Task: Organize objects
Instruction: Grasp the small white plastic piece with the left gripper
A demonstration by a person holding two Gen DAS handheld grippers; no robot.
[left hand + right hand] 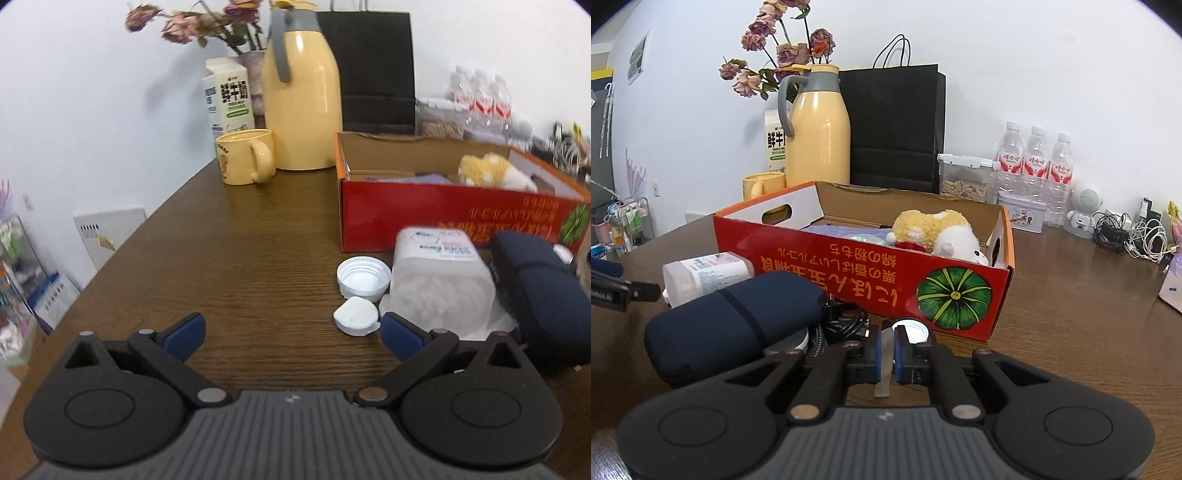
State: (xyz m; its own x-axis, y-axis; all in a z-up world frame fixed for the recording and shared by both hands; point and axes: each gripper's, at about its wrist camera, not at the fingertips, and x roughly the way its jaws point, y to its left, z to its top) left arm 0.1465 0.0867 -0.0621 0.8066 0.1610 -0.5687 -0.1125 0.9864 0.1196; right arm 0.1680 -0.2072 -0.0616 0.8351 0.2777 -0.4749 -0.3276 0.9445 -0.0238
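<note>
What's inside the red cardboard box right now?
Inside the red box lie a yellow-and-white plush toy and a purple cloth, with something pale and a red bit beside the toy. The front wall hides the floor and anything underneath them.

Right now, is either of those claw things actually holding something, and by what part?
The right gripper is shut on a thin translucent strip, pinched near its upper end; what the strip is cannot be told. The left gripper is open and holds nothing.
</note>
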